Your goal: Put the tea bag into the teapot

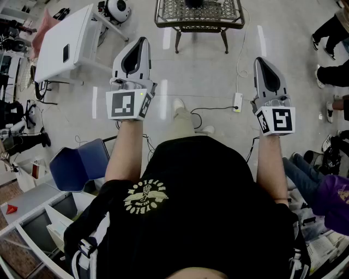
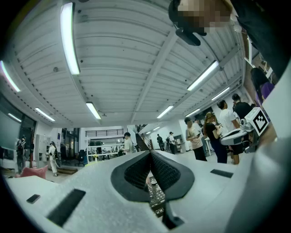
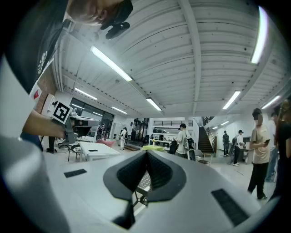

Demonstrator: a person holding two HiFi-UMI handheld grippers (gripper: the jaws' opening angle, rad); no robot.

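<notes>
I cannot make out a tea bag or a teapot in any view. A dark metal lattice table (image 1: pixel 199 16) stands ahead on the floor, and a dark thing on its far edge is cut off by the frame. My left gripper (image 1: pixel 143 42) is held out level toward it, jaws together and nothing between them; its own view shows the tips (image 2: pixel 150 154) meeting. My right gripper (image 1: pixel 258 61) is level too, shut and empty, with its tips (image 3: pixel 147 152) closed. The lattice table top (image 2: pixel 157 198) shows through the gap below the pads.
A white table (image 1: pixel 62 41) stands at the left and a blue chair (image 1: pixel 79 163) beside my left arm. A power strip with cable (image 1: pixel 238 101) lies on the floor ahead. People stand at the right (image 1: pixel 332 27) and across the hall (image 3: pixel 260 150).
</notes>
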